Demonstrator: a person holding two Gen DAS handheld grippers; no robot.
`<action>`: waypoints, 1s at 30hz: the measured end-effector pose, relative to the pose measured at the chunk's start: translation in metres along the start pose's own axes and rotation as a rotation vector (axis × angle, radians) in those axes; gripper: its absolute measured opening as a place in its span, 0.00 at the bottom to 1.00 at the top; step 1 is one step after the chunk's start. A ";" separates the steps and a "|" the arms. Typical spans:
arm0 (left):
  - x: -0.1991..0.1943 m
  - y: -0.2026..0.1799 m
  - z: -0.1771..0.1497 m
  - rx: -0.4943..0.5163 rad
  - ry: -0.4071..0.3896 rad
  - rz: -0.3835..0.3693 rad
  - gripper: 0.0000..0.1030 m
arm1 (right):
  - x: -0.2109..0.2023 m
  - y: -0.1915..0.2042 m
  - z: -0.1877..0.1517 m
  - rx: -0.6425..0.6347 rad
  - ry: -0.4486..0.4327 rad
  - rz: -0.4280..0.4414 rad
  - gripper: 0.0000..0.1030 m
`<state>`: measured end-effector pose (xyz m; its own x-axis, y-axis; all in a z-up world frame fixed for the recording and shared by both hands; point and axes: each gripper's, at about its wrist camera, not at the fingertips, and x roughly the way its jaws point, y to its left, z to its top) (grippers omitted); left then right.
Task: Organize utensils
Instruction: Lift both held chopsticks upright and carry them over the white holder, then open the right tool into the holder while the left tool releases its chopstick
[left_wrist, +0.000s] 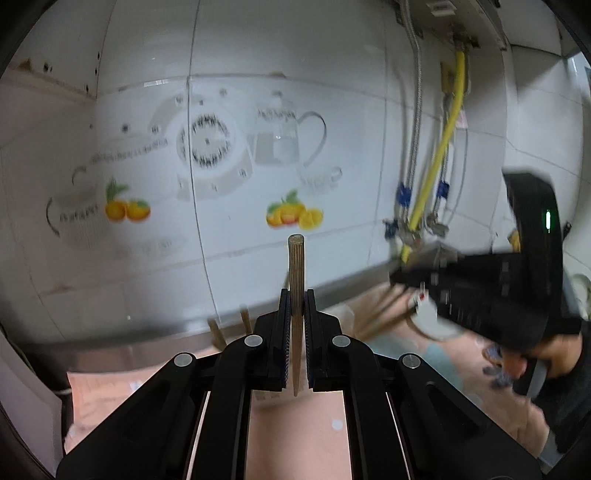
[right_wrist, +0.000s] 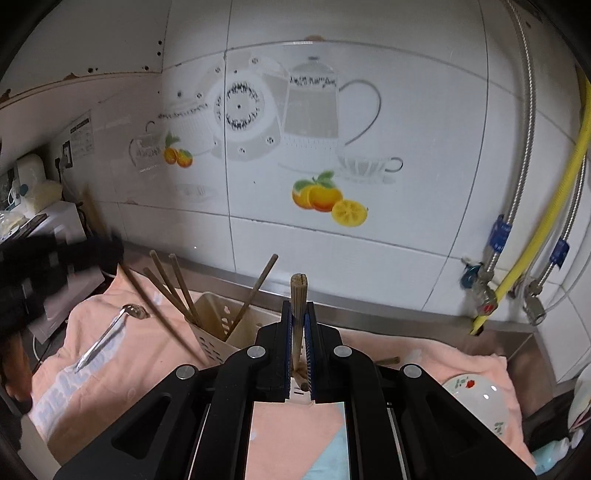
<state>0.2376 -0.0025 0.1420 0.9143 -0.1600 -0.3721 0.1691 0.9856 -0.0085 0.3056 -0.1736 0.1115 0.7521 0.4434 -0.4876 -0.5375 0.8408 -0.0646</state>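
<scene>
My left gripper is shut on a wooden chopstick that stands upright between the pads. My right gripper is shut on another wooden chopstick, also upright. Just beyond and left of the right gripper stands a beige perforated utensil holder with several chopsticks leaning in it. A metal spoon lies on the pink towel to its left. The left gripper shows blurred at the left edge of the right wrist view. In the left wrist view the right gripper is blurred at the right.
A white flowered bowl sits on the towel at the right. One loose chopstick lies behind the right gripper. The tiled wall is close ahead, with a yellow hose and metal pipes at its right. Appliances crowd the far left.
</scene>
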 end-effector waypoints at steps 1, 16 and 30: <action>0.002 0.002 0.006 -0.003 -0.010 0.005 0.06 | 0.002 0.000 -0.001 0.001 0.003 0.003 0.06; 0.031 0.026 0.028 -0.080 -0.030 0.052 0.06 | 0.036 0.002 -0.020 -0.015 0.077 0.014 0.06; 0.042 0.029 0.034 -0.087 -0.063 0.087 0.06 | 0.041 0.000 -0.029 -0.010 0.092 0.013 0.07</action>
<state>0.2936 0.0179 0.1580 0.9460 -0.0739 -0.3156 0.0576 0.9965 -0.0605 0.3255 -0.1637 0.0663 0.7066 0.4236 -0.5668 -0.5517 0.8314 -0.0663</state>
